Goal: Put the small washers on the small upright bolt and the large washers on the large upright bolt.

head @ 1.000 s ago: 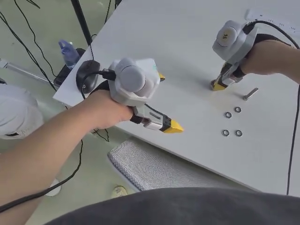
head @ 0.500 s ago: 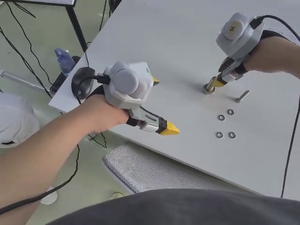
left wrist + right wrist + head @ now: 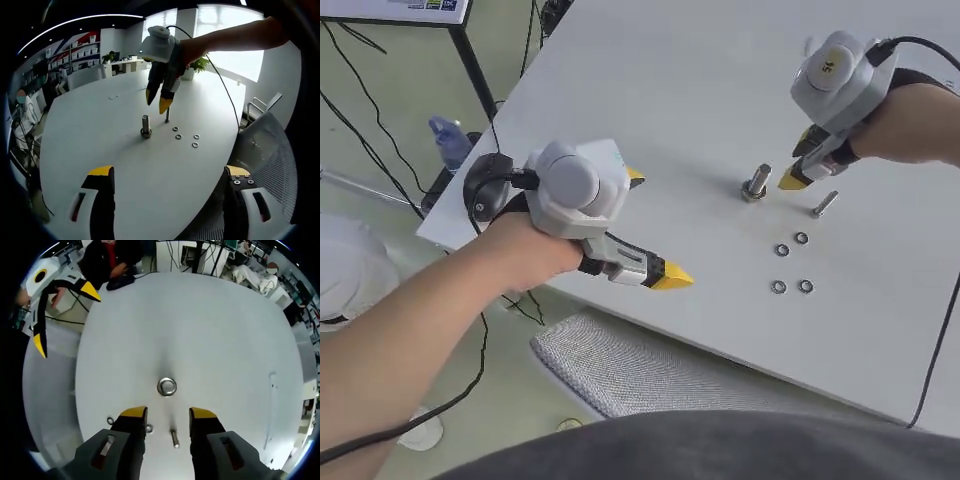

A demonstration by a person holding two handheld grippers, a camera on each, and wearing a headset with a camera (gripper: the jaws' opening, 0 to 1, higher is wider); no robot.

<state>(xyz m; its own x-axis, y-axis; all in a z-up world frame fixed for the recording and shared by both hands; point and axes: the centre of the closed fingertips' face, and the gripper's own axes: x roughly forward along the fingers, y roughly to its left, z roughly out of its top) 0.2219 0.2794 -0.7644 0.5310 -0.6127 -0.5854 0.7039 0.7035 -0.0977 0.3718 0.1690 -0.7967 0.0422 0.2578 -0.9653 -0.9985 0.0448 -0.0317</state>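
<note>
You are holding the left gripper (image 3: 655, 227) at about 8 o'clock from the large bolt (image 3: 757, 183) in the head view, over the near edge of the white table (image 3: 650, 80). Its jaws are spread wide with nothing in them. Parking it there looks right, since it is leaving the middle free.

The large bolt is standing upright on its wide base. Four washers (image 3: 782, 250) are lying flat in a loose cluster at about 5 o'clock from it, apart from one another. I cannot tell from these views which are small and which are large.

The small bolt (image 3: 824, 204) is lying on its side at about 4 o'clock from the large bolt, just beyond the washers. The step in hand, as I judge it, is standing it up.

Your right gripper (image 3: 167, 413) is hovering just above that bolt, jaws parted and empty. In the right gripper view they are sitting either side of the shank, so you are lining up well.

Be lowering straight down and closing across the shank, not along it, because a round shank will likely roll away from a glancing touch. Grip away from the head, so you are turning the head down to the table. Be setting it well apart from the large bolt and the washers. Let go only once it is resting steady.
</note>
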